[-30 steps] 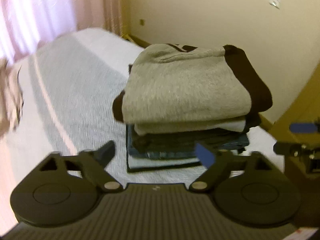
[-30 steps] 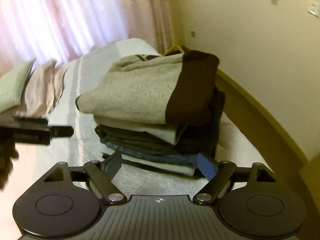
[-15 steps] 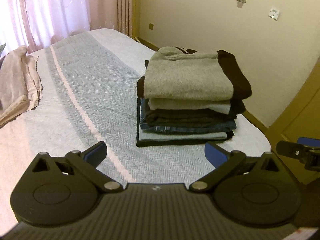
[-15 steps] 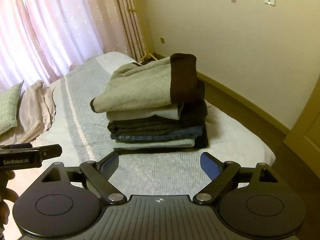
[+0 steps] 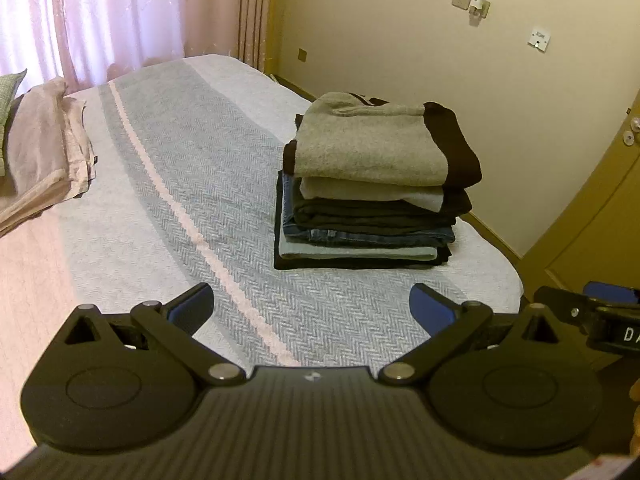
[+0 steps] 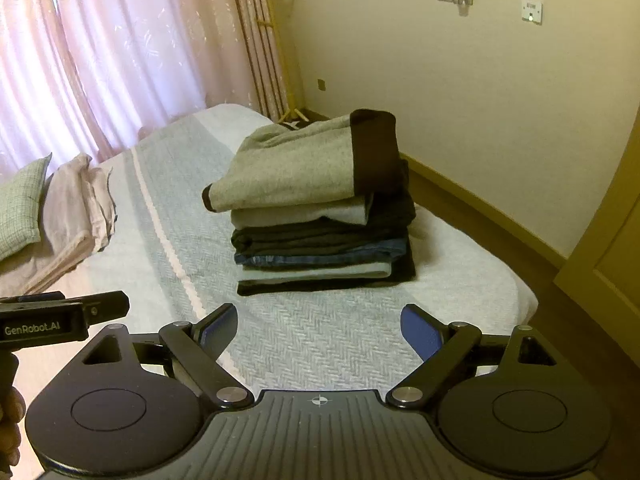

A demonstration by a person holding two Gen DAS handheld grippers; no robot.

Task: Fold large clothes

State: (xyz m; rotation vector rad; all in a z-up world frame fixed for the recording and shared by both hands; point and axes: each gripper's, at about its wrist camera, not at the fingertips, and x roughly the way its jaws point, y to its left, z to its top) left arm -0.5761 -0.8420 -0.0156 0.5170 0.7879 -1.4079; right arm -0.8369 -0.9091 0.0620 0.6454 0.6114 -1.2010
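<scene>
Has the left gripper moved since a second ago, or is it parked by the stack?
Yes. The left gripper has backed away from the stack of folded clothes: in its own view the stack now looks smaller and farther, with more bedspread showing.

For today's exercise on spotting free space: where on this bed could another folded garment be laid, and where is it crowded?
Free: the broad striped bedspread between the pink bedding by the curtain and the folded stack, and the strip between the stack and both open grippers, left and right. Crowded: the wall-side corner holding the stack.
</scene>
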